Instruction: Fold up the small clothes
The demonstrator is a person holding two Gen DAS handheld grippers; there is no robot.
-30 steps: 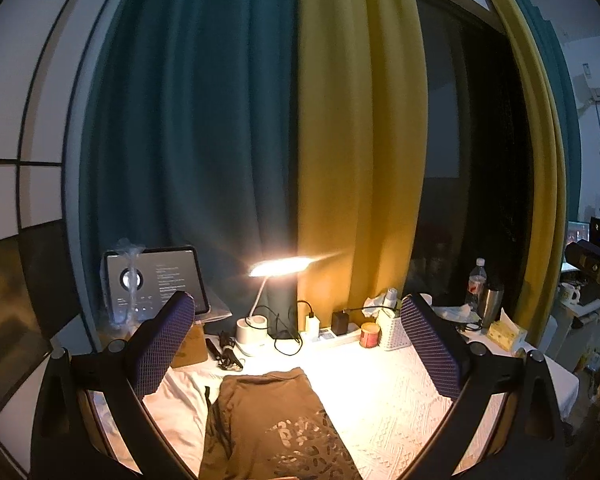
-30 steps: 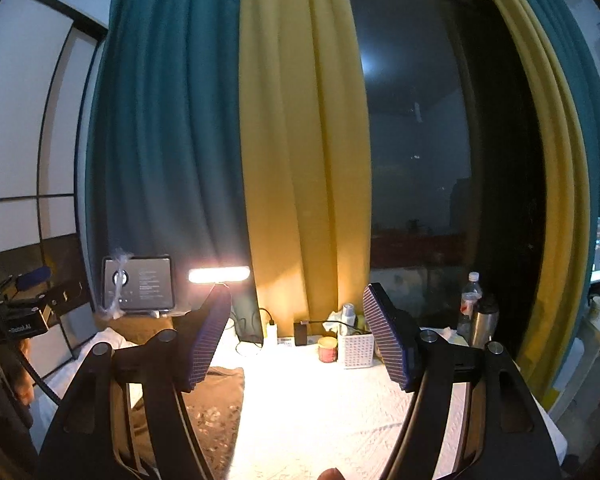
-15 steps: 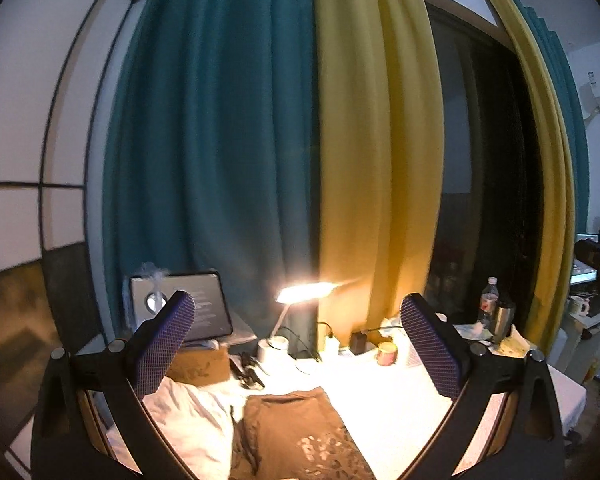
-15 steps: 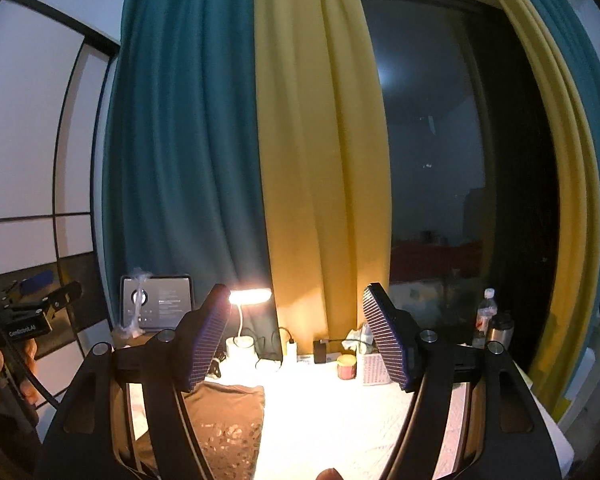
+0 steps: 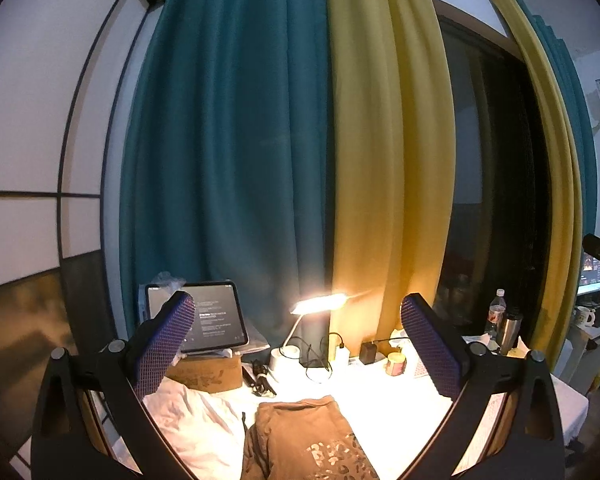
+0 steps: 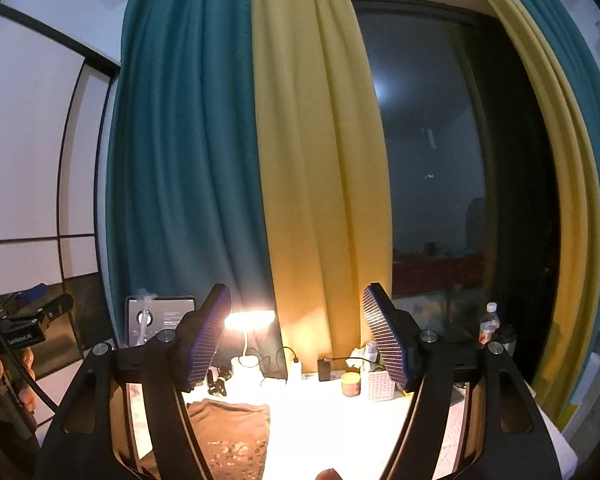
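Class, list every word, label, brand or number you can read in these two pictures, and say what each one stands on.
Tablet screen: lines of pale text, too small to read.
Brown garment: pale print, cut off and blurred, not readable.
Black device at the left edge of the right wrist view: white lettering, too blurred to read.
Water bottle label: too small to read.

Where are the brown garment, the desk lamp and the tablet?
brown garment (image 5: 300, 436), left wrist view, middle of the cloth.
desk lamp (image 5: 320, 304), left wrist view, lit head.
tablet (image 5: 216, 316), left wrist view, dark screen.

Each black claw (image 5: 300, 344) (image 6: 296, 344) has silver screws and purple fingers (image 5: 164, 344) with gridded pads.
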